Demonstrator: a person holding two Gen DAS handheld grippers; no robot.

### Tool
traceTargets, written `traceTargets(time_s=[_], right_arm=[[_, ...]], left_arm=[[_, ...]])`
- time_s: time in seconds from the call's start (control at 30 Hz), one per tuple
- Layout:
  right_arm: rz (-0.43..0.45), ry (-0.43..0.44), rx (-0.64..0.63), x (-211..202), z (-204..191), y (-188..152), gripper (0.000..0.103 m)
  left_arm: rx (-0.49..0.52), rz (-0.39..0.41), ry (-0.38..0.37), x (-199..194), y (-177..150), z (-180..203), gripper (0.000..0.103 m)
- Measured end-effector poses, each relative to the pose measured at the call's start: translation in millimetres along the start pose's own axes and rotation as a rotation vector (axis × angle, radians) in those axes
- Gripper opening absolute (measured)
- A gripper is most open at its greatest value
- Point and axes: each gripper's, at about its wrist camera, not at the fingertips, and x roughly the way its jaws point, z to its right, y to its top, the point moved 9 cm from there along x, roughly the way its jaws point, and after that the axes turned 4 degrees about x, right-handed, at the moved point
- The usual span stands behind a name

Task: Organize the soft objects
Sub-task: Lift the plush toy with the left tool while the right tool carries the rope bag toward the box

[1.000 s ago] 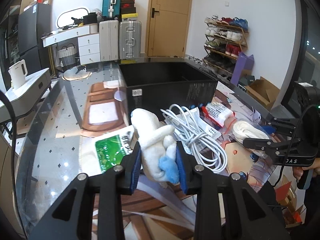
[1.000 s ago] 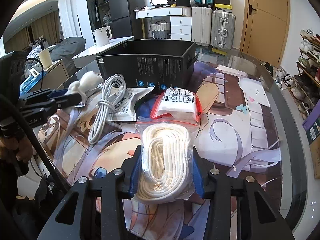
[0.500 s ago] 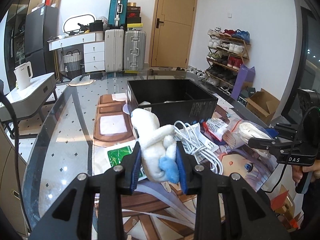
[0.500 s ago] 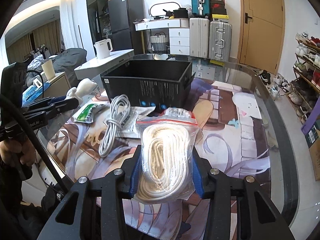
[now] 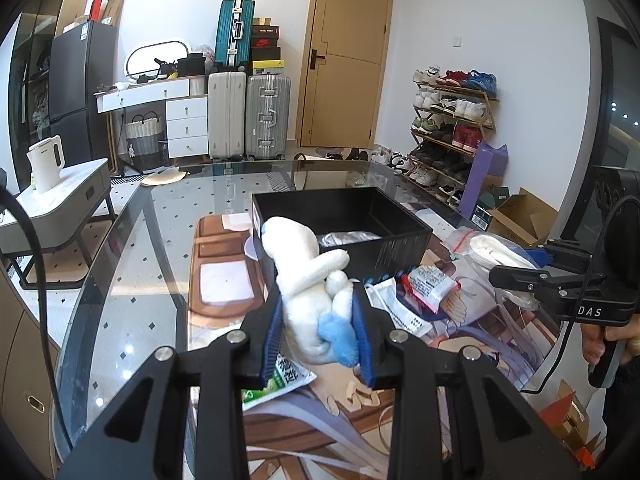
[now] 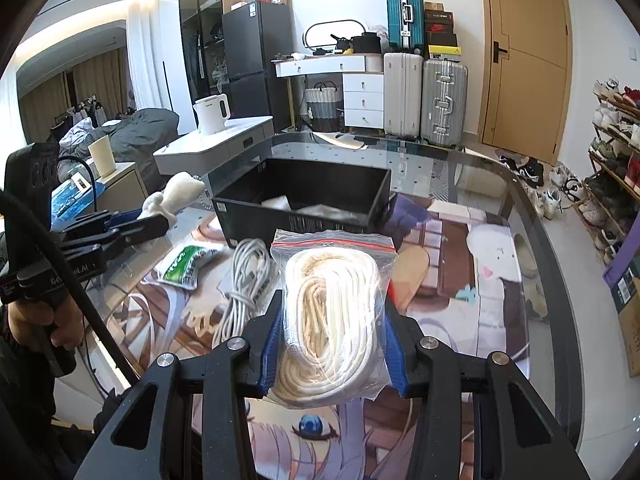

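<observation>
left gripper (image 5: 318,332) is squeezing the soft, light plush toy (image 5: 310,292) at its body while right gripper (image 6: 332,344) is pinching the slippery bagged rope (image 6: 332,312), the black bin (image 6: 304,200) lying at twelve o'clock.

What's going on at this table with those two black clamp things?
A person is tidying soft things into the black box on the glass table, using a hand-held gripper in each hand. The left gripper is clamped on a white and blue plush toy, and the right gripper is clamped on a bag of white rope; both are held up above the table. A white cable, a green packet and a red-edged packet lie unpacked.
</observation>
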Motion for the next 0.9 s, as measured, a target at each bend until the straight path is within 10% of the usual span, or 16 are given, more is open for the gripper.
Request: traceTargets(time_s=[0.9], right_arm=[[0.001, 0.017, -0.023, 24, 3, 55, 0.044]], left_arm=[[0.042, 0.008, -0.014, 30, 47, 3, 0.03]])
